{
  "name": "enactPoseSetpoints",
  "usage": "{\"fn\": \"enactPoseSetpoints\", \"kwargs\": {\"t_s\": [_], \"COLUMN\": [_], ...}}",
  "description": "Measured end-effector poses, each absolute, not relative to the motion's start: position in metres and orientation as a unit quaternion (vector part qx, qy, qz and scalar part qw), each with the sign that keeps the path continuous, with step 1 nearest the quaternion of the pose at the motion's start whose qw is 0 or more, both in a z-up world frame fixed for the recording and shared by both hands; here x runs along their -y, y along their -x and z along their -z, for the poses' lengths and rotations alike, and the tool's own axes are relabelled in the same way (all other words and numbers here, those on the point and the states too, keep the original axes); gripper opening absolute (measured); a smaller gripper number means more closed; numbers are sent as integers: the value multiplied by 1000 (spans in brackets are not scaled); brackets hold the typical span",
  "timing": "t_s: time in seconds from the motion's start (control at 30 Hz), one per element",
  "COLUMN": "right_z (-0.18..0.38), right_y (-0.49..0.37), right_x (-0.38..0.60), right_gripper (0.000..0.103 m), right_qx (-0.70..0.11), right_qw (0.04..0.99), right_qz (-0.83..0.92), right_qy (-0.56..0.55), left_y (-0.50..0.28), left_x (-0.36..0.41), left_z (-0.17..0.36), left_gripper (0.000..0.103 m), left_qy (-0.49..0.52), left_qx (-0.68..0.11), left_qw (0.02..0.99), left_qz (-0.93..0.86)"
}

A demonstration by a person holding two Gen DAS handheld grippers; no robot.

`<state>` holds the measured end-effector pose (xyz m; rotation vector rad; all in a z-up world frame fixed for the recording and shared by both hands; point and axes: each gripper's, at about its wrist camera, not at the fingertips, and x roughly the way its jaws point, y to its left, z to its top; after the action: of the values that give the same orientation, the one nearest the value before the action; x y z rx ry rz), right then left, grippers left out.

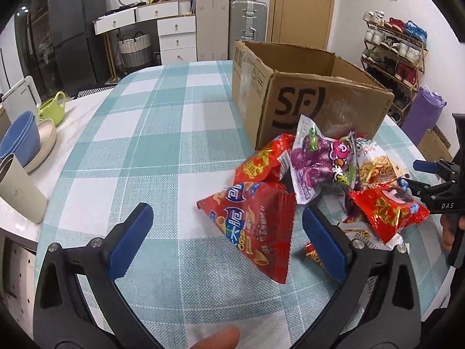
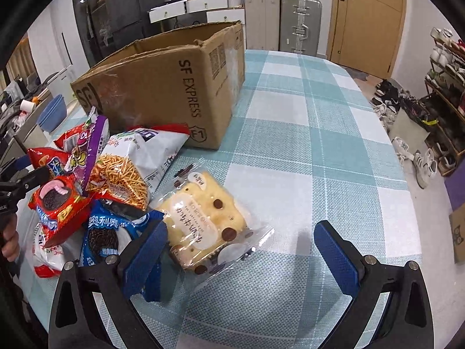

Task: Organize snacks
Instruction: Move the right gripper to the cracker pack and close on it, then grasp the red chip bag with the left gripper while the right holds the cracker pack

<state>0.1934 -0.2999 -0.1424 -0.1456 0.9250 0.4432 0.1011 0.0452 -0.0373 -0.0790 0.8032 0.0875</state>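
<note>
A pile of snack bags lies on the checked tablecloth in front of an open cardboard box (image 1: 305,87) (image 2: 162,87). In the left wrist view my left gripper (image 1: 225,232) stands open over a red chip bag (image 1: 255,226), with a purple candy bag (image 1: 319,160) and a red cookie bag (image 1: 389,212) behind it. In the right wrist view my right gripper (image 2: 241,247) is open around a clear-wrapped yellow cake (image 2: 206,221). Its left finger (image 2: 145,250) overlaps a blue cookie bag (image 2: 107,232). A white noodle-snack bag (image 2: 136,168) leans near the box.
Blue bowls (image 1: 20,139), a beige cup (image 1: 20,192) and a green mug (image 1: 53,110) stand at the table's left edge. Shoe racks (image 1: 392,58) (image 2: 444,101) line the right wall. The tablecloth (image 2: 319,145) right of the box is bare.
</note>
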Motion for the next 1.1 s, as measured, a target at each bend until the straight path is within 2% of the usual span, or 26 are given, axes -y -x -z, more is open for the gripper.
{"fn": "enactPoseSetpoints", "kwargs": {"t_s": [0.73, 0.83, 0.9, 0.97, 1.07, 1.1], "right_z": [154, 153, 151, 151, 148, 148], "right_y": [-208, -207, -204, -205, -201, -199], "right_x": [284, 282, 281, 281, 279, 279], "right_gripper": [102, 94, 80, 78, 66, 66], "right_qx": [-449, -444, -441, -440, -433, -433], "right_qw": [868, 868, 869, 869, 870, 870], "right_qz": [-193, -202, -206, -208, -215, -214], "right_qy": [87, 91, 93, 95, 99, 102], "left_y": [-106, -106, -106, -107, -109, -109], "left_x": [-47, -48, -48, -48, -47, -46], "left_z": [50, 52, 53, 54, 57, 57], "left_gripper": [102, 102, 102, 102, 102, 102], "left_qy": [41, 42, 46, 45, 40, 39], "left_qx": [-407, -410, -412, -416, -421, -421], "left_qw": [912, 911, 910, 908, 906, 906], "left_qz": [-31, -31, -30, -26, -20, -17]}}
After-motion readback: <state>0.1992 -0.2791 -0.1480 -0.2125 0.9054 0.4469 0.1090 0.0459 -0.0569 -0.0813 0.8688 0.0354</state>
